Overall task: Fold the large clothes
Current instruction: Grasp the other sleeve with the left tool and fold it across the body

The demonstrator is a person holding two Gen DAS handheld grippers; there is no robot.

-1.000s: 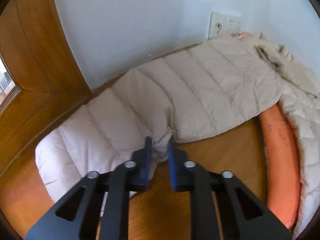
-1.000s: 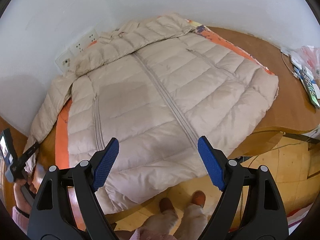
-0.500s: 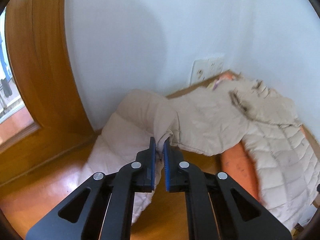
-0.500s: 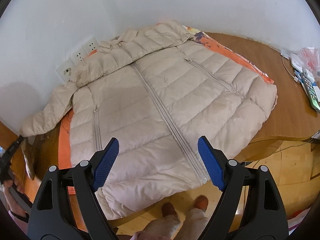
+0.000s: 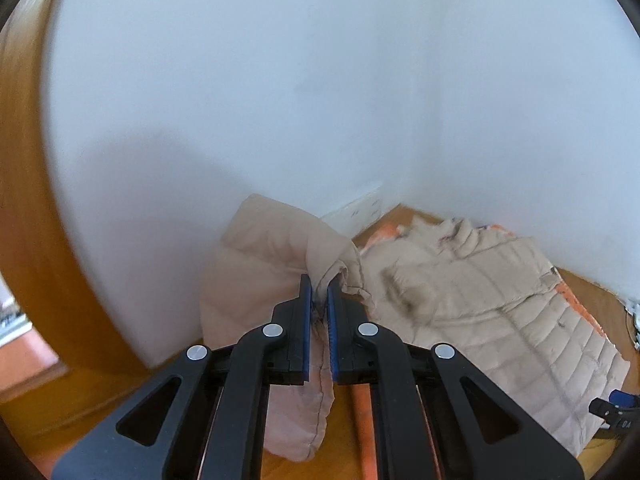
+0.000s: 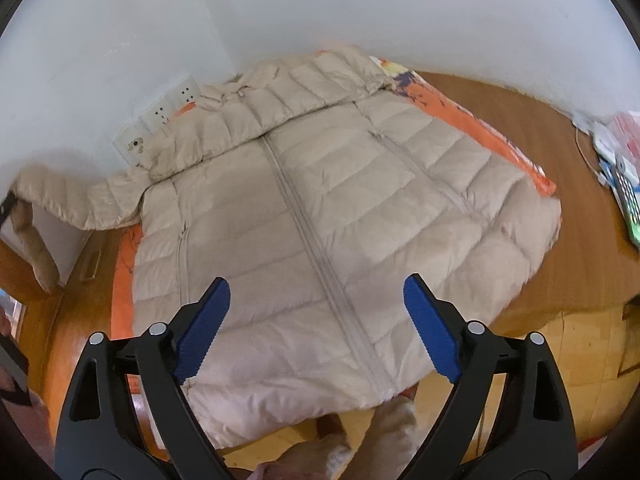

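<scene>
Sleeve (image 5: 276,264) lifted off tabletop since 1 s ago; fold-in underway
L gripper (image 5: 318,300) clamped on sleeve, jacket (image 6: 320,220) at 3 o'clock; R gripper (image 6: 316,320) empty, jaws opening.

A beige quilted jacket (image 6: 320,208) is seen mid-frame, laid over an orange mat (image 6: 480,124) on a brown wooden table (image 6: 560,240). Blue pads (image 6: 204,328) are carried on black fingers below. White wall (image 6: 320,0) is shown above.

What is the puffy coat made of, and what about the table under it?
Puffy coat: looks like thin, matte beige fabric over soft filling, judging by the stitched, pillowy rows.
Table: probably varnished wood; it is orange-brown, smooth and slightly shiny.
</scene>
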